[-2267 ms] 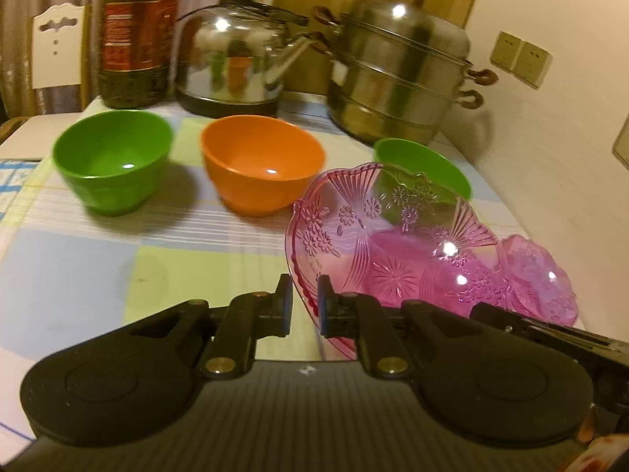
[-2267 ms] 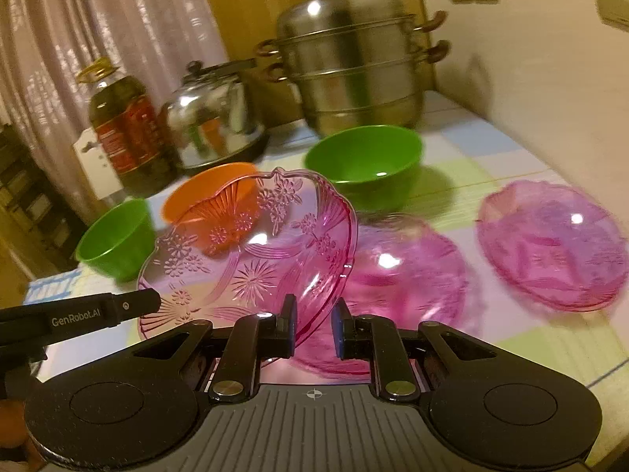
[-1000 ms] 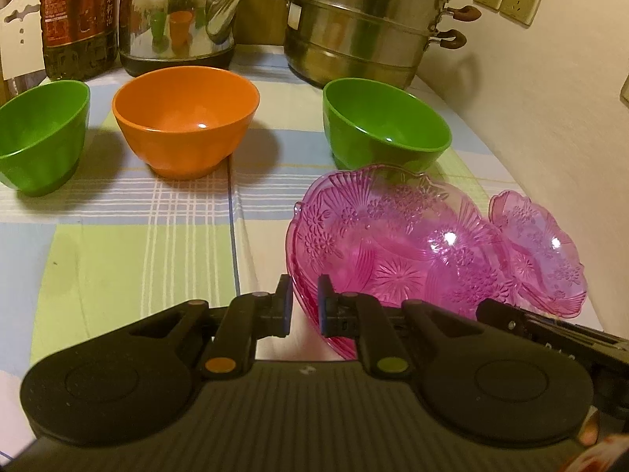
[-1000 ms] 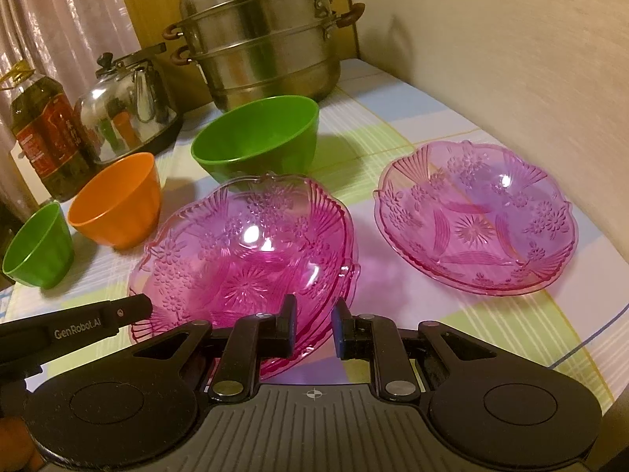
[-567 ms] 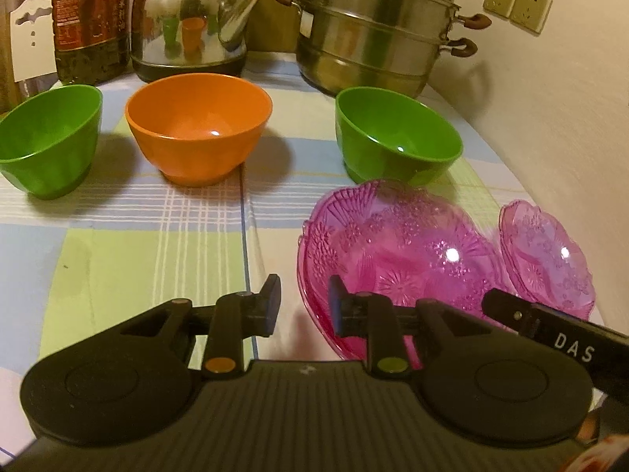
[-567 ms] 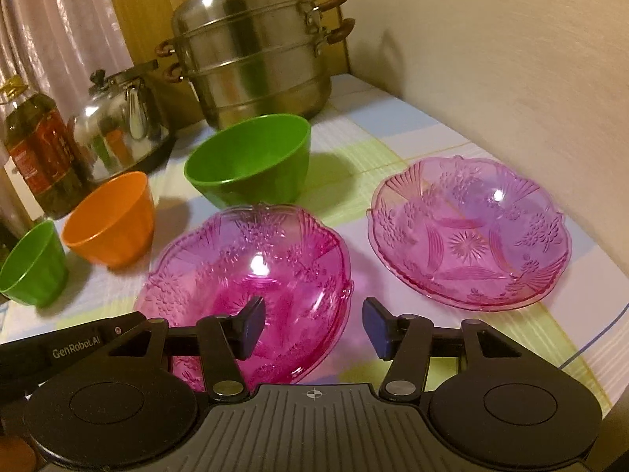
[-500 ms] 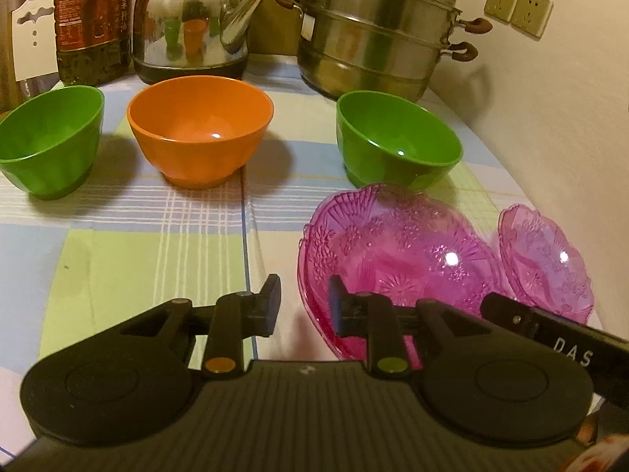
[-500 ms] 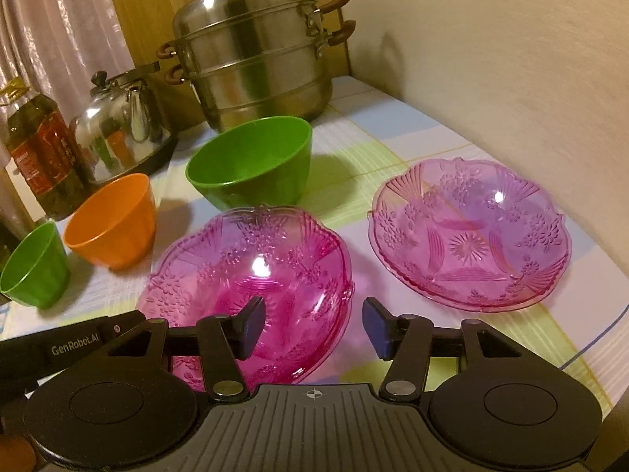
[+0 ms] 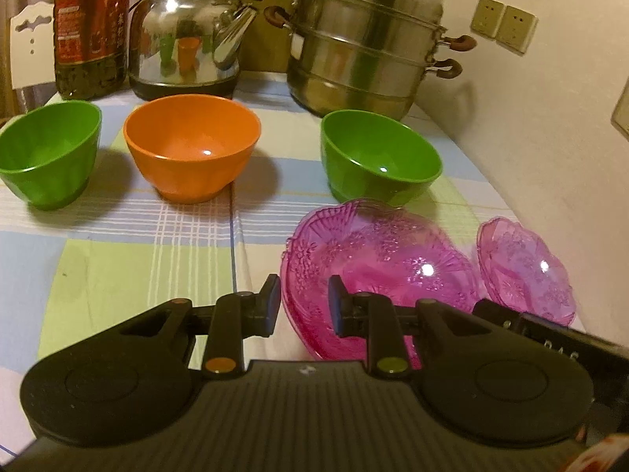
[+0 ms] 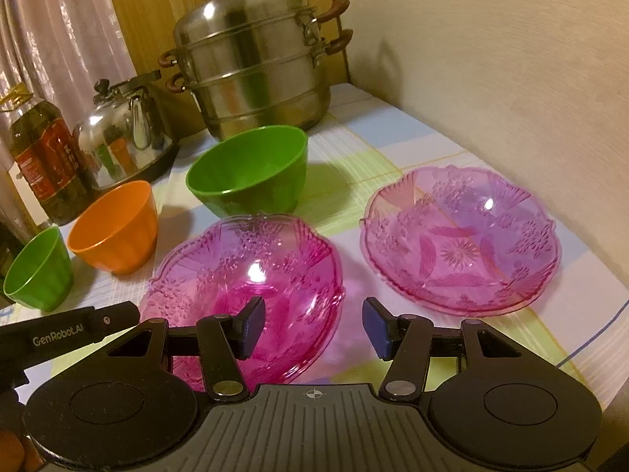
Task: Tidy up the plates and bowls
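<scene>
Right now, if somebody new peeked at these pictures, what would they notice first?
Probably the shiny pink glass plates: a stack just ahead of the open right gripper, and a single plate beside it near the wall. Next, the bright bowls behind them in a row, an orange bowl between two green ones, with the big steel steamer pot at the back.

At the back of the desk point(image 9: 118, 259), under a checked cloth: steel steamer pot point(image 9: 365, 47) by the wall, shiny kettle point(image 9: 184, 39) beside it, oil bottle point(image 9: 92, 27) farthest left. Two wall sockets point(image 9: 503, 27) above, curtain point(image 10: 59, 39) behind.
</scene>
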`<act>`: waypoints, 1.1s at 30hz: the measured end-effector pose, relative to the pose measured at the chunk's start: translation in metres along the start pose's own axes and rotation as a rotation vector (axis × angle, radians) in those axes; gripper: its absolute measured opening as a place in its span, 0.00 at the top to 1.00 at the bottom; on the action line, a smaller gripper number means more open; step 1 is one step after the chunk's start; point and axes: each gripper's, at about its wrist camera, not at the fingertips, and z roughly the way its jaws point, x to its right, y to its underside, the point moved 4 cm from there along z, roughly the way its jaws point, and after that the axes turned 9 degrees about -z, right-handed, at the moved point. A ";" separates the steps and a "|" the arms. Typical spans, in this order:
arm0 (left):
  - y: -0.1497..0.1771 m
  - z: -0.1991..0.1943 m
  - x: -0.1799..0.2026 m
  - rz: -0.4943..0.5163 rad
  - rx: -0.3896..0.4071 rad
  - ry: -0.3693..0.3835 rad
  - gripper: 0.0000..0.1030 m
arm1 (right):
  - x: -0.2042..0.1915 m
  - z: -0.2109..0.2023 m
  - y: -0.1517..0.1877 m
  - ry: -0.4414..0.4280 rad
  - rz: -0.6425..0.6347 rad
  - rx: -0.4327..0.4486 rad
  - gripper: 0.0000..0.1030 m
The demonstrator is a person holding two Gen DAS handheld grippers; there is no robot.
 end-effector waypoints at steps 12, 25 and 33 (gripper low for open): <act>0.011 -0.011 0.049 0.101 0.002 0.087 0.79 | 0.053 -0.022 -0.003 0.104 0.045 0.047 0.47; 0.038 0.003 0.121 0.091 -0.054 0.166 0.79 | 0.131 -0.056 -0.005 0.200 0.149 0.082 0.47; 0.052 0.016 0.150 0.092 -0.076 0.189 0.79 | 0.166 -0.050 -0.004 0.191 0.190 0.074 0.47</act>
